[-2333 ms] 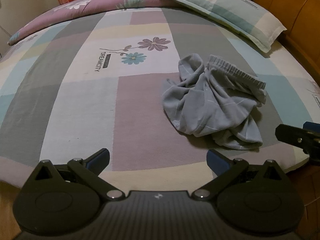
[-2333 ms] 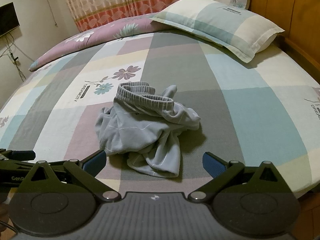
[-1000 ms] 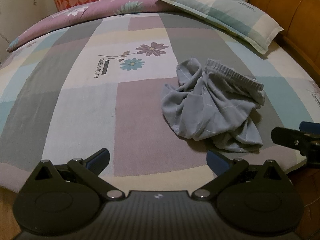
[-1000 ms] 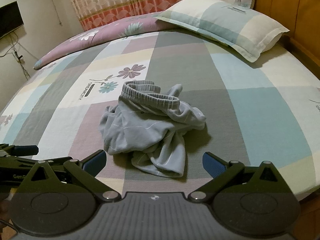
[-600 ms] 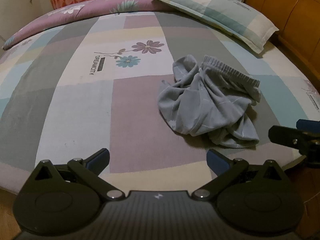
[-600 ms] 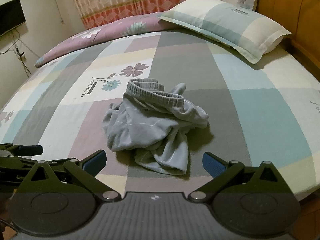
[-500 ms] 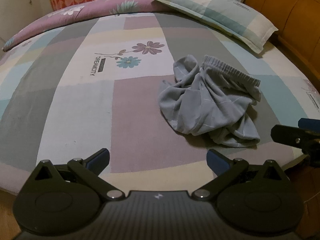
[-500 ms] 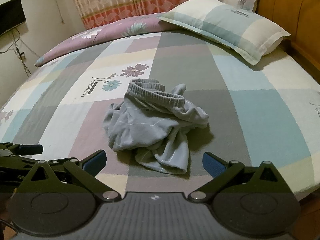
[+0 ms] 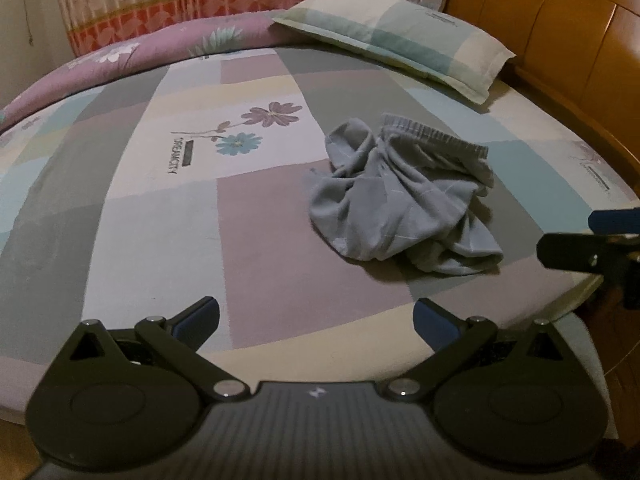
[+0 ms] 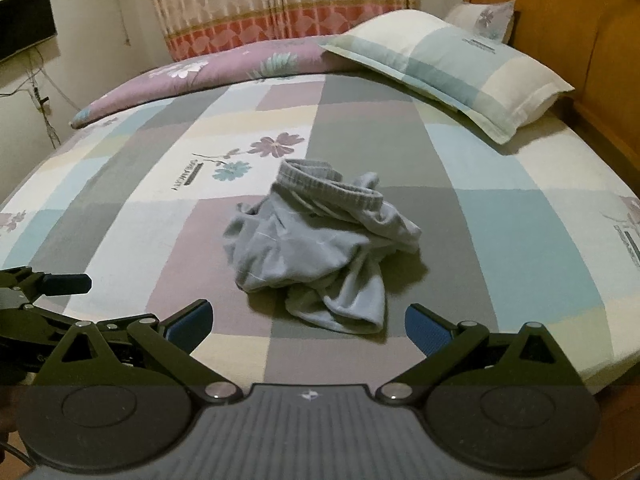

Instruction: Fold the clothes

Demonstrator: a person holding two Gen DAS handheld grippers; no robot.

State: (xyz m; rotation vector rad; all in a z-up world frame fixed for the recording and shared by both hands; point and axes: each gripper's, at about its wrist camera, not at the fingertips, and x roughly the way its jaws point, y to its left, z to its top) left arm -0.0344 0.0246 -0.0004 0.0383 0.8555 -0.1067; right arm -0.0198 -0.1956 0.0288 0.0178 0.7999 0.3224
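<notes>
A crumpled pair of grey shorts with a ribbed elastic waistband lies in a heap on the patchwork bed sheet. My left gripper is open near the bed's front edge, short of the heap and to its left. My right gripper is open too, with the heap's near hem just beyond the gap between its blue pads. Nothing is held. Each gripper shows at the edge of the other's view: the right one, the left one.
A checked pillow and a small flowered one lie by the wooden headboard. A rolled purple quilt runs along the far side under a curtain. The bed's front edge is right under both grippers.
Both views have shifted slightly; the heap of shorts now sits nearer the middle of the right wrist view. The shorts themselves have not moved, and both grippers stay open.
</notes>
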